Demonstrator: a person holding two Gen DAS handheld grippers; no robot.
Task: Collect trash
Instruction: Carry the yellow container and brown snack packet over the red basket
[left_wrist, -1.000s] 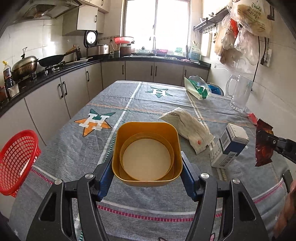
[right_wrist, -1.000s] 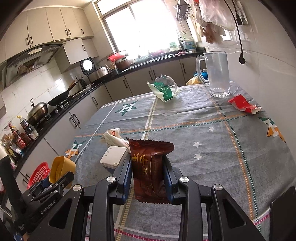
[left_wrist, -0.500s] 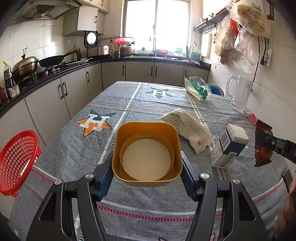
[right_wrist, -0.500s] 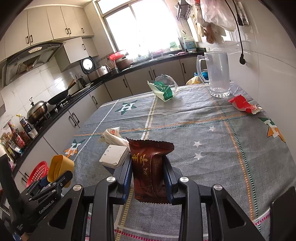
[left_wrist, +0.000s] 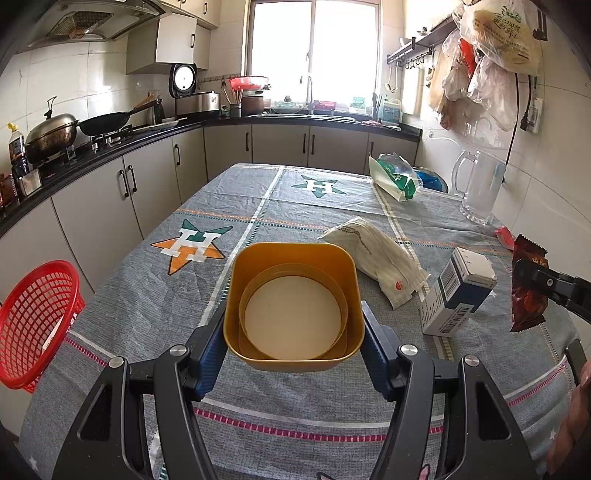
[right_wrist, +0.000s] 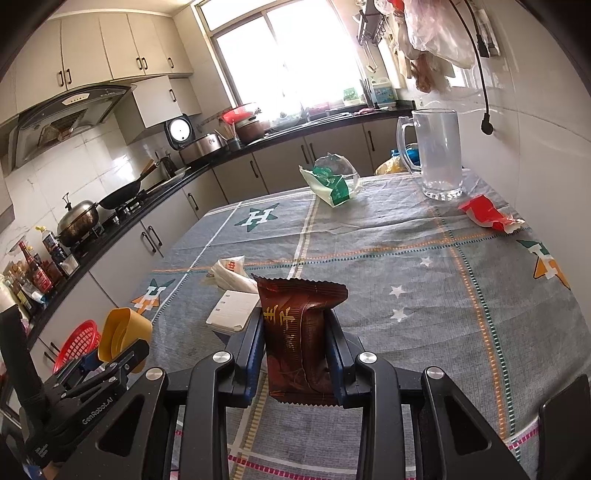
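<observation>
Left wrist view: my left gripper (left_wrist: 293, 334) was clamped on a mustard-yellow, rounded-square plastic container (left_wrist: 293, 306), its blue pads pressing both side walls and the mouth tipped toward the camera, showing a pale round base. It hung above the grey cloth-covered table (left_wrist: 155, 295), whose cloth carried orange-and-green stars with a white "H". Ahead lay a crumpled white paper bag with fine print too small to read (left_wrist: 376, 258), and just right of it a blue-and-white carton with barcodes (left_wrist: 458, 291). A red plastic mesh basket (left_wrist: 35, 321) stood off the table's left edge. At the right margin my right gripper held a dark brown snack wrapper (left_wrist: 526, 291).

Right wrist view: my right gripper (right_wrist: 297, 350) was closed on that brown wrapper (right_wrist: 299, 332), upright between the pads, with gold Chinese characters on its face. My left gripper's body read "GenRobot.AI". Farther off on the table sat a green-and-white plastic bag (right_wrist: 332, 184), a clear glass mug (right_wrist: 437, 155) and a crumpled red wrapper (right_wrist: 487, 214).
</observation>
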